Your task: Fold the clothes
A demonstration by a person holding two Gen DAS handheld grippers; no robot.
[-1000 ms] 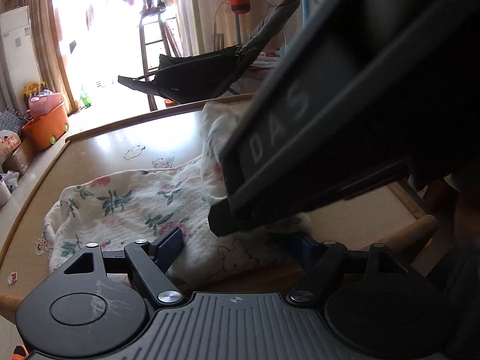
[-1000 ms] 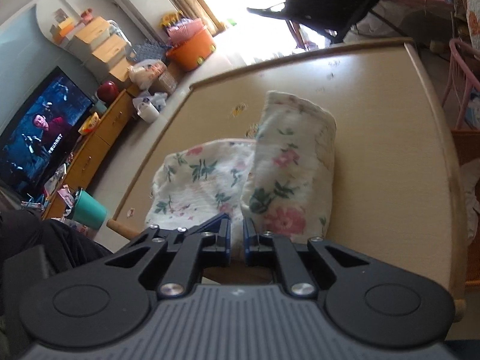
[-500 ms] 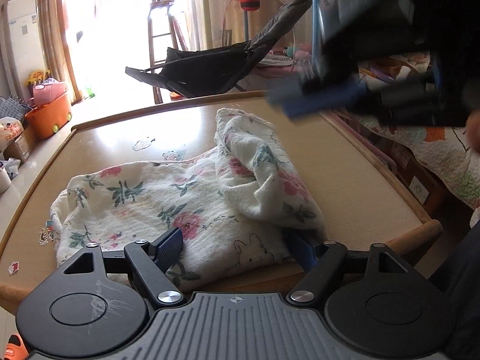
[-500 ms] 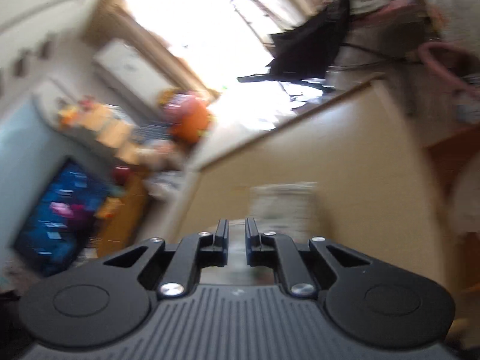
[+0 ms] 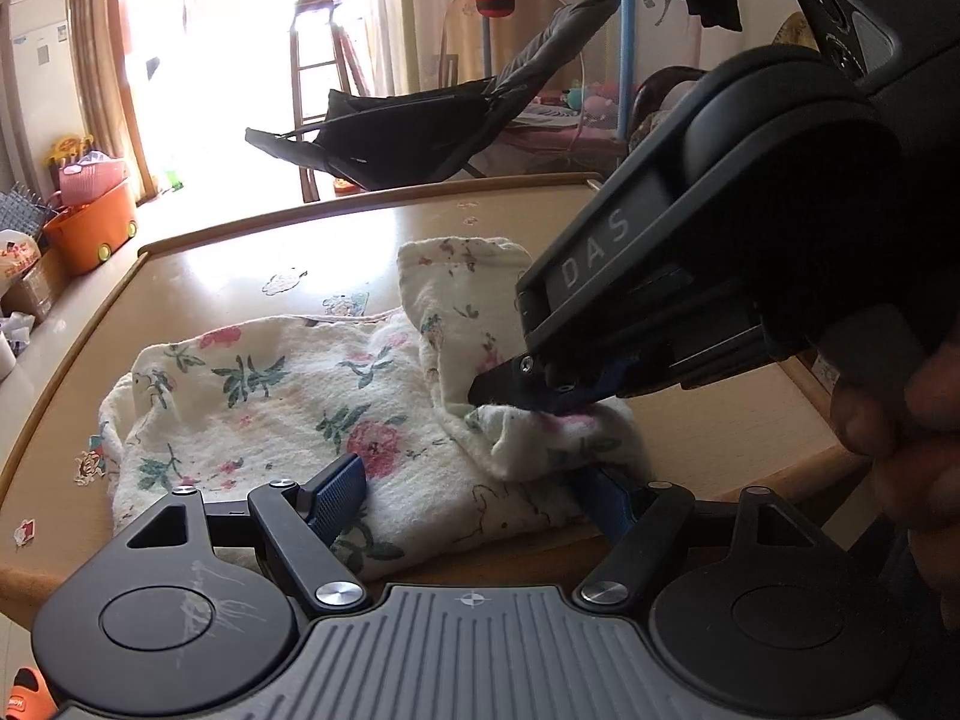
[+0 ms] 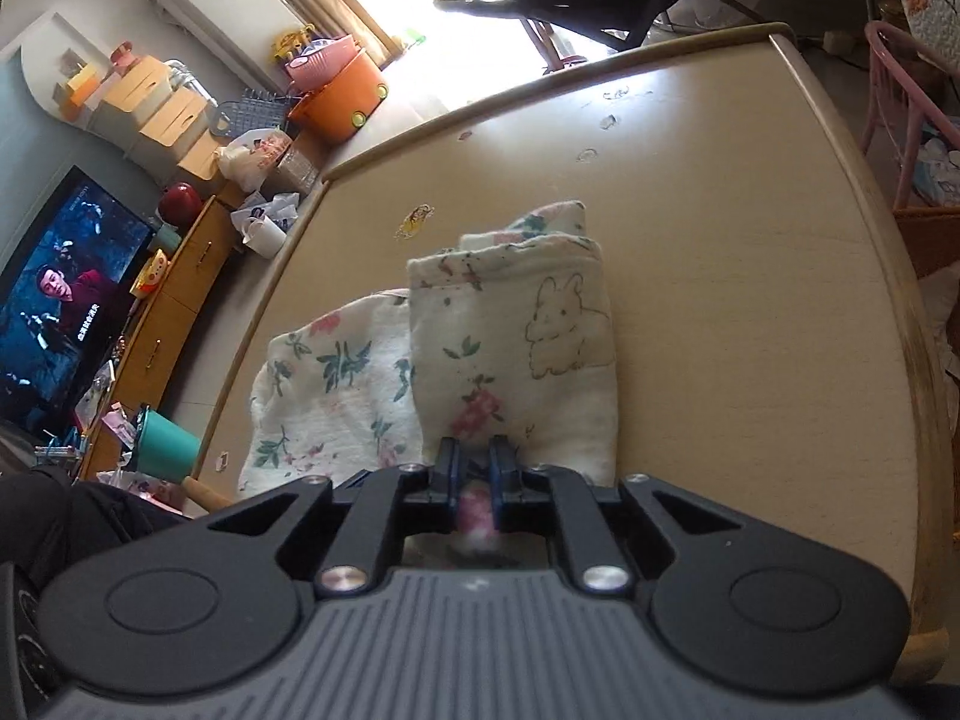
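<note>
The floral garment [image 6: 516, 336] lies partly folded near the wooden table's [image 6: 750, 228] front edge; the right gripper [image 6: 474, 468] pinches its near fold tightly; the left gripper [image 5: 474, 498] gapes wide, holding nothing

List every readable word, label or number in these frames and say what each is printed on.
"DAS": pale letters on the side of the right hand-held gripper, seen in the left wrist view.
Television: a line of subtitle text, too small to read.
White plastic bag: red print, blurred.
Orange slipper: dark letters at the frame edge, cut off and unreadable.
White floor-standing unit: small blue label, too small to read.
</note>
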